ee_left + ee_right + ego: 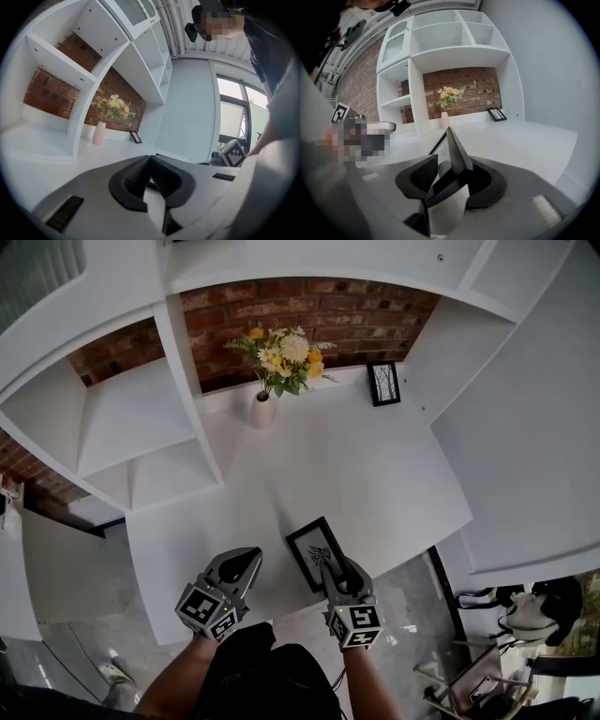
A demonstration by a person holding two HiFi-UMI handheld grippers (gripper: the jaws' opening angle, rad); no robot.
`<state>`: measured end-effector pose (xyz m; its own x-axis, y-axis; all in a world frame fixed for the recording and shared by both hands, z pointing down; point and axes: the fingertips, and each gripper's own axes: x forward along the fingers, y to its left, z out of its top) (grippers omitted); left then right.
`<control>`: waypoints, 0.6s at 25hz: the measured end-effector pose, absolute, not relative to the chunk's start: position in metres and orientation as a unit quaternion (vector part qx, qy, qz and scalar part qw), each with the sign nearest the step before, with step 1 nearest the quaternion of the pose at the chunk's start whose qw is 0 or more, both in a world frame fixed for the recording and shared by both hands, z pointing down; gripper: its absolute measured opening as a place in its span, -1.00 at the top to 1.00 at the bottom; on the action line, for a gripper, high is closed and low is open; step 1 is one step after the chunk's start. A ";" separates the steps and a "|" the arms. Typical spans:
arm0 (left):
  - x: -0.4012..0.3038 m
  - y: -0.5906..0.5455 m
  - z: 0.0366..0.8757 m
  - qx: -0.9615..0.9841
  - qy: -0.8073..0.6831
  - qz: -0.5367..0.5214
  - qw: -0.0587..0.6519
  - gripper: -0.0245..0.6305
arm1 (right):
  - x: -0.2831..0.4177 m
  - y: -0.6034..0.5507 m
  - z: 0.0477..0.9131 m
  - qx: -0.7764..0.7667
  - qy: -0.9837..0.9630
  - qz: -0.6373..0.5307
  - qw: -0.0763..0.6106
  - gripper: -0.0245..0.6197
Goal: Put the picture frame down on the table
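A black picture frame [311, 550] with a white print sits near the front edge of the white table [375, 474]. My right gripper [336, 570] is at its near corner. In the right gripper view the frame [457, 149] stands tilted between the jaws of the right gripper [449, 163]. They are open, and the left pad [423, 174] is clear of the glass. I cannot tell whether the frame's far edge touches the table. My left gripper [246, 564] hovers to the frame's left over the table edge. The left gripper [149, 162] is shut, with nothing in it.
At the back of the table stand a pale vase of yellow and white flowers [264, 407] and a second small black frame [383, 382] against the brick wall. White shelf compartments [141, 427] flank the left side. A chair and clutter [506, 643] are on the floor at right.
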<state>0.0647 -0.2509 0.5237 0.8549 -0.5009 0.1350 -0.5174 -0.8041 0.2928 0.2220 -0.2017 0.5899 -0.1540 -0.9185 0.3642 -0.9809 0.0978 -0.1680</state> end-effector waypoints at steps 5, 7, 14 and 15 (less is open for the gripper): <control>0.070 -0.244 0.528 0.947 -0.268 0.030 0.174 0.96 | 0.229 -0.197 0.606 0.643 -0.722 0.230 0.109 0.28; 0.074 -0.241 0.528 0.946 -0.271 0.031 0.177 0.96 | 0.231 -0.196 0.608 0.636 -0.726 0.238 0.110 0.27; 0.083 -0.232 0.523 0.938 -0.299 0.026 0.175 0.96 | 0.237 -0.200 0.618 0.613 -0.733 0.264 0.132 0.25; 0.082 -0.231 0.523 0.936 -0.305 0.026 0.175 0.96 | 0.236 -0.202 0.618 0.608 -0.736 0.265 0.136 0.25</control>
<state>0.0823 -0.2311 0.5232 0.8125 -0.5619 0.1554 -0.5801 -0.7525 0.3118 0.2361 -0.2015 0.6179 -0.2241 -0.8224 0.5230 -0.9670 0.1209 -0.2242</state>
